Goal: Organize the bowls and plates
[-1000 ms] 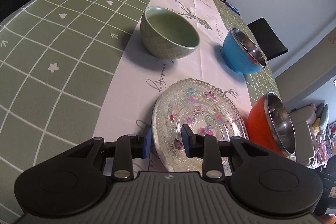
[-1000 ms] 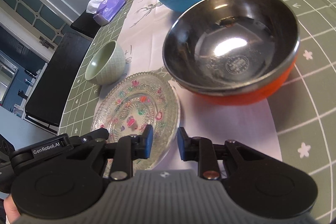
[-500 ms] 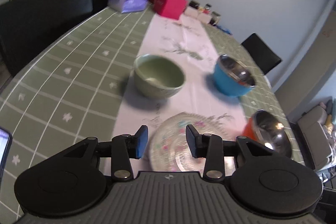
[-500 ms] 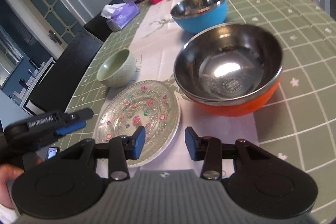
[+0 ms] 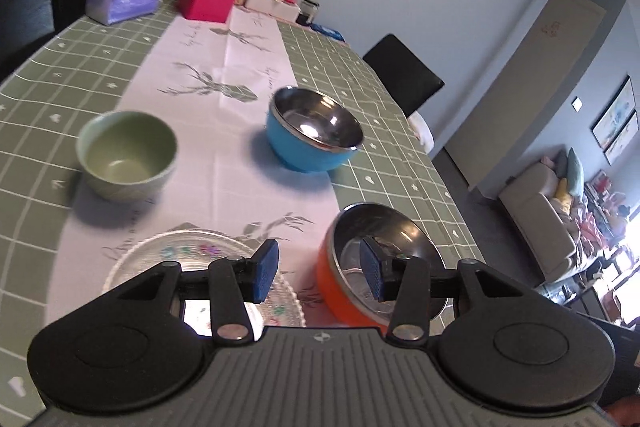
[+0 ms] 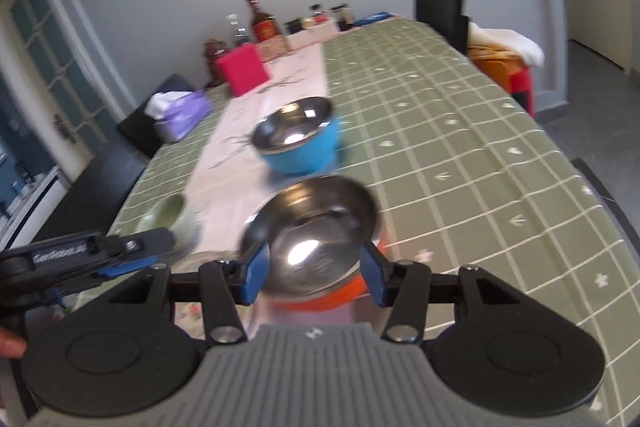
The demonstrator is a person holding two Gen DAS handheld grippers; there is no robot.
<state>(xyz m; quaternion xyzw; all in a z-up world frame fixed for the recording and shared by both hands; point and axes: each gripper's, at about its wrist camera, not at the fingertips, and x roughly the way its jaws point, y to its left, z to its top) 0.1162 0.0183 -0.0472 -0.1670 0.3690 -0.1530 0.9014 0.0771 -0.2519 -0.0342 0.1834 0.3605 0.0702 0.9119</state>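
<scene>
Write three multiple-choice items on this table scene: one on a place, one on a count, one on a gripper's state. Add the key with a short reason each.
1. Where does the green bowl stand?
A. inside the blue bowl
B. on the table, apart from the other dishes
C. on the glass plate

2. How many bowls are on the table?
A. three
B. one
C. five

3. How is the left gripper?
A. shut on the plate
B. shut on the orange bowl
C. open, holding nothing

Key: B, cloth shows all around it; A, green, blue and orange; C, its jaws have just been opening, with nothing between them.

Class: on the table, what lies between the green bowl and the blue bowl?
Only bare white runner lies between green bowl and blue bowl, seen in the left wrist view.
</scene>
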